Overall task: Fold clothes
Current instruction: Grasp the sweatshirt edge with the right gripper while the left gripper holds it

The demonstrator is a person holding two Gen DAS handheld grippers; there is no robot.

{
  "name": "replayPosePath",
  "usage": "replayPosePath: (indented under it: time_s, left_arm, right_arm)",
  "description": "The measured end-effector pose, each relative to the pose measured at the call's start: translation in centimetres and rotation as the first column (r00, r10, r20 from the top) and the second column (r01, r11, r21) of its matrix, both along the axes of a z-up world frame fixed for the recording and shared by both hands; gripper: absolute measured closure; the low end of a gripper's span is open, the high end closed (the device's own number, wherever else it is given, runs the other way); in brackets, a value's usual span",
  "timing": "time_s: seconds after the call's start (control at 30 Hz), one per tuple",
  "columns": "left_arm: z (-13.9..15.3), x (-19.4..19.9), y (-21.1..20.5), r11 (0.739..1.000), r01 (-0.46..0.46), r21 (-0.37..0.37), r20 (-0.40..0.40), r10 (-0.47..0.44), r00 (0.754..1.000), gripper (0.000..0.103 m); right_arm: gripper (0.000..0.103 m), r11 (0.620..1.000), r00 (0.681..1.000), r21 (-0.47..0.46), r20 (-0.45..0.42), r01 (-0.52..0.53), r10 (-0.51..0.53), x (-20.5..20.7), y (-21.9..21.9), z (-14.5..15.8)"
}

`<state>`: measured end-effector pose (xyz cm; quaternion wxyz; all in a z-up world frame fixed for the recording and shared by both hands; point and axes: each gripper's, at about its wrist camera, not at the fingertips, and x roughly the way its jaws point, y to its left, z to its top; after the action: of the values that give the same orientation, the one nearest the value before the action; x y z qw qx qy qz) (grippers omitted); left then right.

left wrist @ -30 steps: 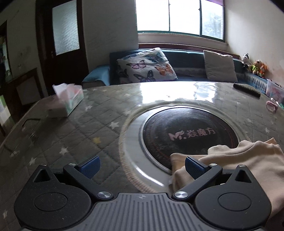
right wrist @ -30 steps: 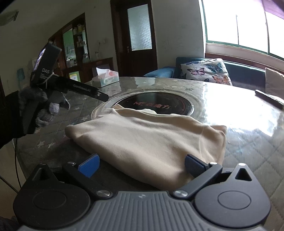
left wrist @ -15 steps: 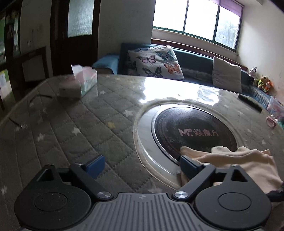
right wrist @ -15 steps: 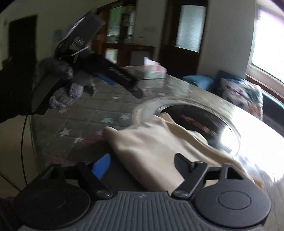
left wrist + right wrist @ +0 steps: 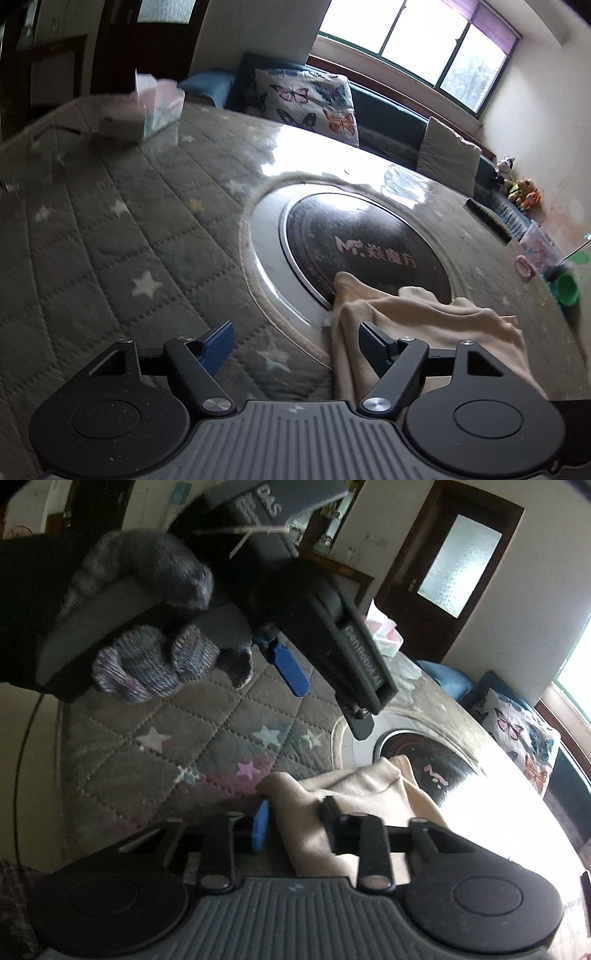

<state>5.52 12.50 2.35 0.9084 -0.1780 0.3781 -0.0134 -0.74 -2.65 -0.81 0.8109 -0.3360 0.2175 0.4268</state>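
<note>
Right claw pinches the cream shirt between its fingers; left claw gapes wide, shirt beside its right finger.

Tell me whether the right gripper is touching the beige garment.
Touching. The right wrist view shows the right gripper with its jaws narrowed onto a fold of the beige garment, cloth bunched between both fingers.

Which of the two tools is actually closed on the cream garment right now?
The right tool: its fingers pinch the cream garment. The left tool stands wide open beside it.
</note>
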Motion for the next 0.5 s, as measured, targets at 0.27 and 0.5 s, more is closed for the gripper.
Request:
replayPosePath:
  time_s: [0.27,0.5]
  left_arm:
    - [-0.7,0.8,-0.5,0.979,-0.016,-0.204,-0.057,0.004,0.998,0.023]
    - [-1.2,1.6,-1.1,0.934,-0.059,-0.353,-0.102,0.024,0.995,0.025]
  right_arm:
    - [0.088,0.986,0.994,0.15,-0.09,0.072,-0.059,1.0,-2.6,2.8]
    - [0.089,0.965,0.99,0.238,-0.112,0.11,-0.086,1.3,-4.9,4.5]
